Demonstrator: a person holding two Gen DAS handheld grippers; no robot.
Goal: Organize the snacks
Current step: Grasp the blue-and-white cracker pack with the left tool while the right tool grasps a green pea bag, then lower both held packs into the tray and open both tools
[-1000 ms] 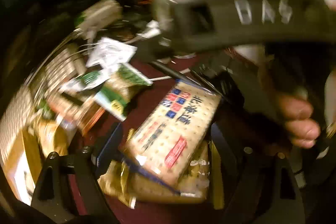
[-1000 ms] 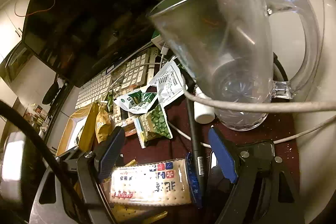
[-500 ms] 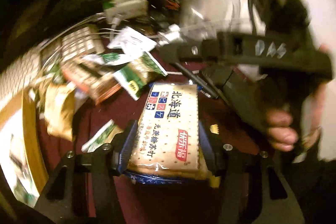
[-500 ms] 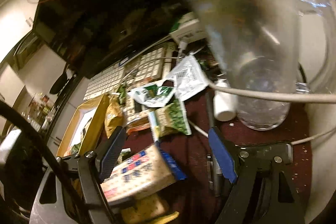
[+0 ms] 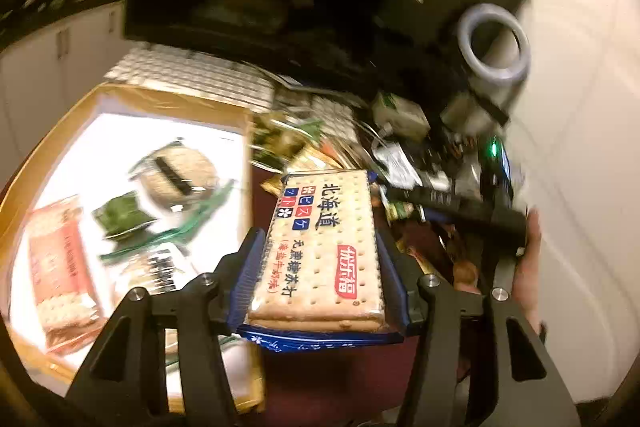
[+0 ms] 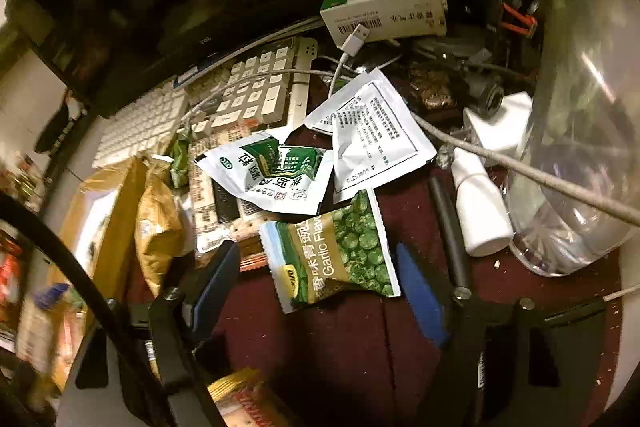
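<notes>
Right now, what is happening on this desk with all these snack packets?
A person is sorting snacks with two handheld grippers. The left gripper is shut on a cracker pack and holds it beside the open cardboard box, where several snacks already lie. The right gripper has just been closing its jaws around the garlic green pea packet, which lies between them on the dark red desk surface; the pads do not press on it yet. Other packets remain near the keyboard.

Maroon tabletop [image 6: 344, 339] under pea packet [image 6: 336, 251], keyboard [image 6: 256, 95].
</notes>
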